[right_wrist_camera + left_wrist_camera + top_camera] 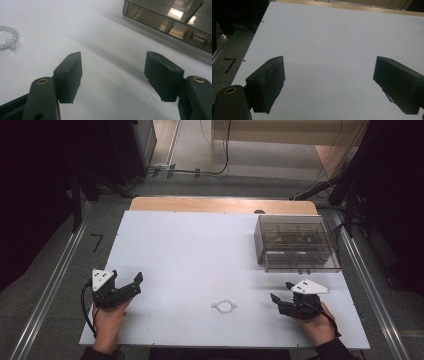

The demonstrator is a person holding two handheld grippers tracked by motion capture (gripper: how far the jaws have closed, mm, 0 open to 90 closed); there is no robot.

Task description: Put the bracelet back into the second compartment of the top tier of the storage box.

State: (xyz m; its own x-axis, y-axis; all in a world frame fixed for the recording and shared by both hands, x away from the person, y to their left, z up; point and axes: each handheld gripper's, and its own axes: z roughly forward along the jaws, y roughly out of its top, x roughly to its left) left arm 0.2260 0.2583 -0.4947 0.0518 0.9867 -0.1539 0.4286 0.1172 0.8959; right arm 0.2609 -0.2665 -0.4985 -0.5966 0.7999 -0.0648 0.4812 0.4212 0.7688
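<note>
A small bracelet of clear beads (224,306) lies on the white table (200,255) near its front edge, between the two hands. In the right gripper view the bracelet (8,37) is at the far left edge. My right gripper (281,291) rests low at the front right, open, nothing between its jaws (113,75). It points left toward the bracelet, a hand's breadth away. My left gripper (136,282) sits at the front left, open and empty, with bare table between its jaws (329,85).
A smoky clear plastic drawer box (295,243) stands at the back right of the table, just behind my right gripper; its front (172,22) shows in the right gripper view. A wooden strip (222,205) edges the table's far side. Dark stands flank both sides.
</note>
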